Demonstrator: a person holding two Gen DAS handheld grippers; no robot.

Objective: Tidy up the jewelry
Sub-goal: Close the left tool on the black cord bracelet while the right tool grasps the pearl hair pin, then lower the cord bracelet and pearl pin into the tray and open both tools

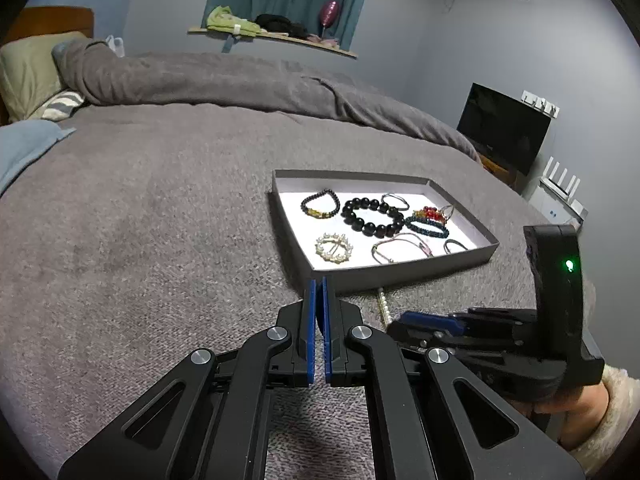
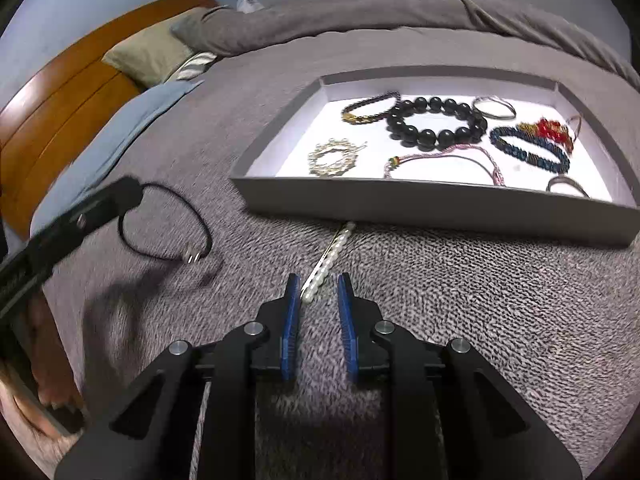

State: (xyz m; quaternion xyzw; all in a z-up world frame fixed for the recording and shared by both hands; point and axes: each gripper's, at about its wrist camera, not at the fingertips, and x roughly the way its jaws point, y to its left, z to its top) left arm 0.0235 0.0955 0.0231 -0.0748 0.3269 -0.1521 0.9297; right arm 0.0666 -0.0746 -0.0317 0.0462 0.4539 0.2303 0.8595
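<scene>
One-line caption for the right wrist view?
Right gripper open around a pearl hair clip on the grey blanket, before the jewelry tray.

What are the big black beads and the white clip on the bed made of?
The big black beads look like polished stone, glass or wood: round, dark, with small shiny spots. Which one, I cannot tell. The white clip looks like a row of glossy pearl-like beads, perhaps plastic, on a thin silvery metal bar.
</scene>
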